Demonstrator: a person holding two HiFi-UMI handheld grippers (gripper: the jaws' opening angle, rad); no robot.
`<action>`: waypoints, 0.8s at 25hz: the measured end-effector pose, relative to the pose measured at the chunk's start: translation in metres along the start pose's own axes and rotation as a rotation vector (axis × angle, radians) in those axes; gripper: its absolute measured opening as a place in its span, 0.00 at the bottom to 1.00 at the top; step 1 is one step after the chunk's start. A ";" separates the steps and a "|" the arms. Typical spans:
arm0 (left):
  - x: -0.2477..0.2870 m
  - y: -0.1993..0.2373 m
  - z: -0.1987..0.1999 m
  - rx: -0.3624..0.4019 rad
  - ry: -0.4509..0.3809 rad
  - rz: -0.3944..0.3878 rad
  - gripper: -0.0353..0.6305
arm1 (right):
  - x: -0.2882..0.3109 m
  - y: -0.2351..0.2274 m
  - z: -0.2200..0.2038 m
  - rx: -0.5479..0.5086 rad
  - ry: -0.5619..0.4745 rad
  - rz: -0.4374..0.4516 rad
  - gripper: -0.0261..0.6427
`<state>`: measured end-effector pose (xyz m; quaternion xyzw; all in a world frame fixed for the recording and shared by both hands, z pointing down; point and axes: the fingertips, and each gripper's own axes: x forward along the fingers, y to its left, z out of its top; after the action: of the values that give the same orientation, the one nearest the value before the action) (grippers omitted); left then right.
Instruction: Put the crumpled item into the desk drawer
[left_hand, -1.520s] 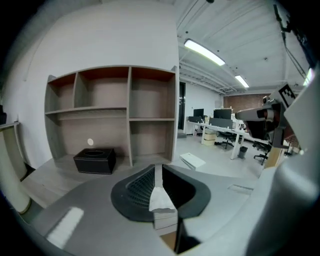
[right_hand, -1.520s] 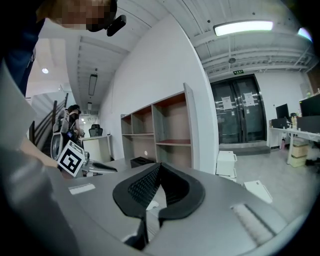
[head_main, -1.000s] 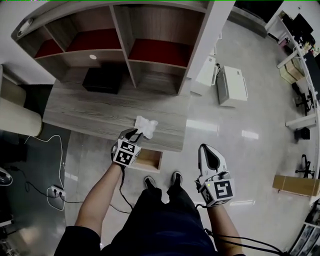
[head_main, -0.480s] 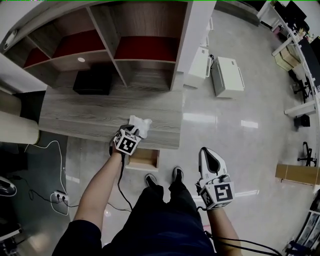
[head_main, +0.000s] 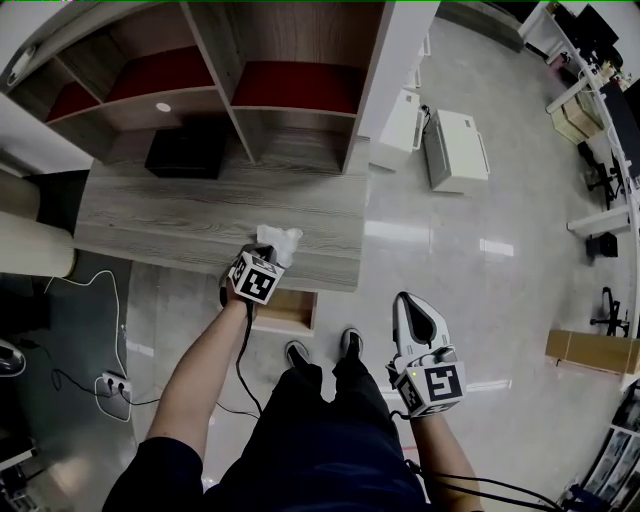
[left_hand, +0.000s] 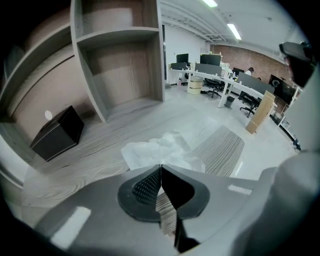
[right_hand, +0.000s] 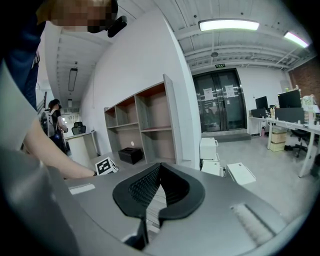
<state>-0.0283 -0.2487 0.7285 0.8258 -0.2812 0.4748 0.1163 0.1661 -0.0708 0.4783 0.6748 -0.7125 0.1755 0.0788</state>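
A crumpled white paper (head_main: 279, 241) lies near the front edge of the grey wooden desk (head_main: 170, 215). My left gripper (head_main: 270, 258) is over the desk edge right behind it, its tips at the paper's near edge. In the left gripper view the jaws are shut, tips together, with the paper (left_hand: 161, 149) just beyond the left gripper (left_hand: 160, 169); nothing shows between them. Below the desk front a wooden drawer (head_main: 287, 312) stands pulled open. My right gripper (head_main: 412, 303) hangs over the floor at my right side, shut and empty (right_hand: 159, 168).
A black box (head_main: 185, 152) sits at the desk's back under an open shelf unit (head_main: 290, 95). White cabinets (head_main: 455, 148) stand on the floor to the right. A power strip (head_main: 112, 382) with cables lies on the floor at left. My feet are below the drawer.
The left gripper has moved forward over the desk edge, closing up to the paper. The right gripper has stayed low by my side.
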 end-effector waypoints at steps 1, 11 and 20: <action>-0.002 -0.001 0.000 -0.008 -0.007 0.001 0.06 | 0.001 0.002 0.000 -0.001 -0.002 0.005 0.05; -0.036 -0.010 -0.009 -0.065 -0.098 0.023 0.06 | 0.015 0.021 0.003 -0.014 0.013 0.089 0.05; -0.076 -0.026 -0.043 -0.107 -0.144 0.083 0.06 | 0.034 0.048 -0.009 -0.019 0.036 0.211 0.05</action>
<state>-0.0739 -0.1808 0.6883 0.8379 -0.3479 0.4031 0.1199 0.1145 -0.0976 0.4911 0.5920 -0.7797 0.1880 0.0793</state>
